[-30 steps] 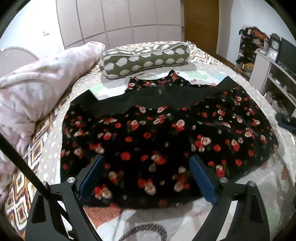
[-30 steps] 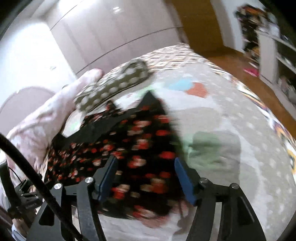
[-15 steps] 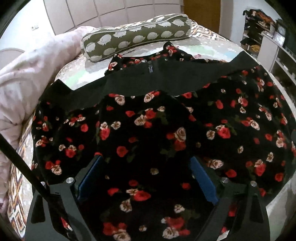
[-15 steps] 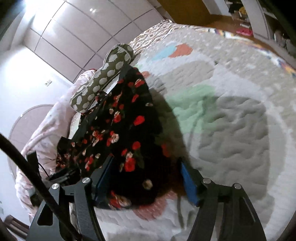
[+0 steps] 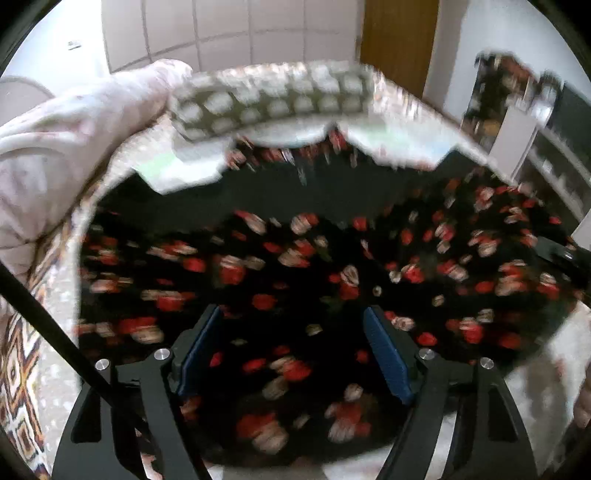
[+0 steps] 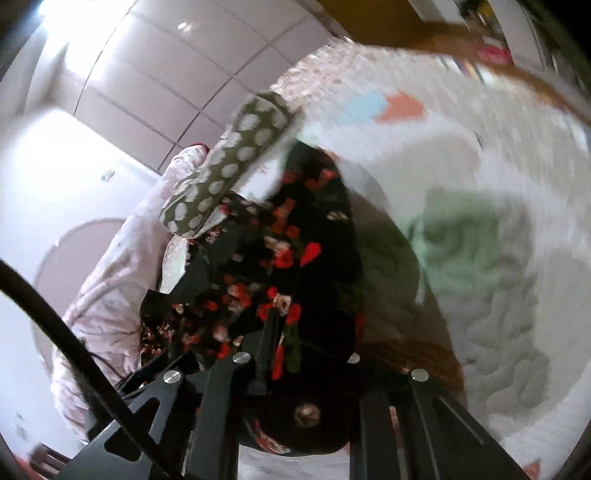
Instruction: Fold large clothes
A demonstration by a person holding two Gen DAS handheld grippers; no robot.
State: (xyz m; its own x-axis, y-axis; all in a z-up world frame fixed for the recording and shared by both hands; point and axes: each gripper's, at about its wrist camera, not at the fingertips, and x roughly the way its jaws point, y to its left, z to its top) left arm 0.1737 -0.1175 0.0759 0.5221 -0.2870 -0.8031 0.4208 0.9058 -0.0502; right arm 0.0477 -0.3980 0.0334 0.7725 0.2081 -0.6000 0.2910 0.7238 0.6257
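Right now the floral dress (image 5: 295, 266), black with red and cream roses, lies spread across the quilted bedspread (image 6: 480, 240), its plain black band toward the spotted bolster pillow (image 5: 269, 103) at the head of the bed. My right gripper (image 6: 310, 354) has its jaws drawn together on the dress's right edge, with dark fabric bunched between the fingers and draped over them. My left gripper (image 5: 291, 350) hangs above the near part of the dress with its jaws wide and nothing between the blue pads (image 5: 388, 354); I can't tell whether they touch the cloth. Left of the dress, a pink blanket (image 5: 55, 140) is heaped beside the pillow. Beyond the bed I see pale panelled wardrobe doors (image 5: 221, 33), a wooden door (image 5: 399, 40) and cluttered shelves (image 5: 517, 110). Both views are blurred.
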